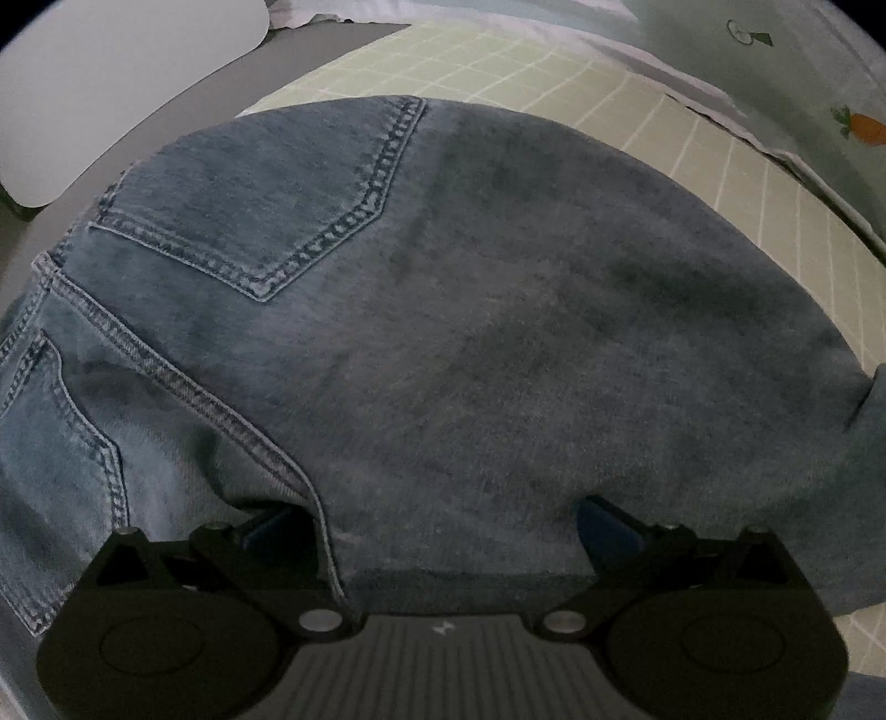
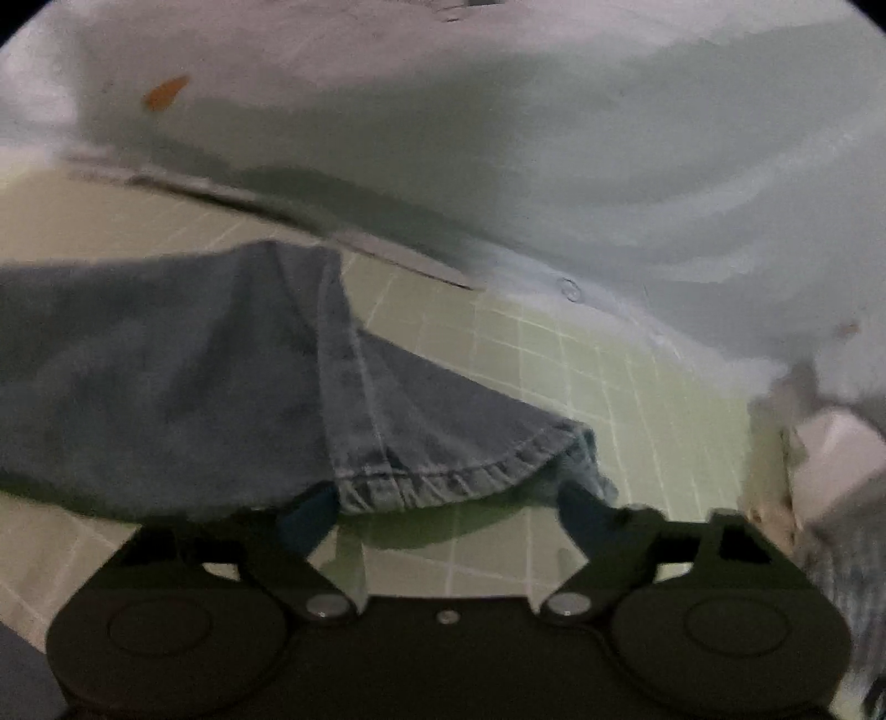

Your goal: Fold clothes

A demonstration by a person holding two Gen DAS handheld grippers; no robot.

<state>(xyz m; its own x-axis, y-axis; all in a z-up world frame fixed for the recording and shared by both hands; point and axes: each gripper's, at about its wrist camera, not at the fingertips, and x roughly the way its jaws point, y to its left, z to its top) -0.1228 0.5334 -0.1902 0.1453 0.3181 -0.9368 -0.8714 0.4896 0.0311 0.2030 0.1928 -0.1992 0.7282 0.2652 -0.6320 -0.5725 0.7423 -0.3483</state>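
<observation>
Blue jeans (image 1: pixel 470 332) lie back side up on a green checked sheet (image 1: pixel 498 61), a back pocket (image 1: pixel 266 194) at upper left. My left gripper (image 1: pixel 437 520) is open, its blue-padded fingers (image 1: pixel 603 526) spread wide with the denim edge lying between them. In the right wrist view a jeans leg (image 2: pixel 166 376) ends in a stitched hem (image 2: pixel 470 476). My right gripper (image 2: pixel 443 509) is open, its fingers (image 2: pixel 307 515) spread either side of the hem, just below it. The view is blurred.
A pale quilt with carrot prints (image 1: pixel 803 83) is bunched along the far right; it also shows in the right wrist view (image 2: pixel 554 138). A white rounded object (image 1: pixel 111 72) sits on grey floor (image 1: pixel 310 50) at upper left. A white and grey thing (image 2: pixel 836 454) lies at right.
</observation>
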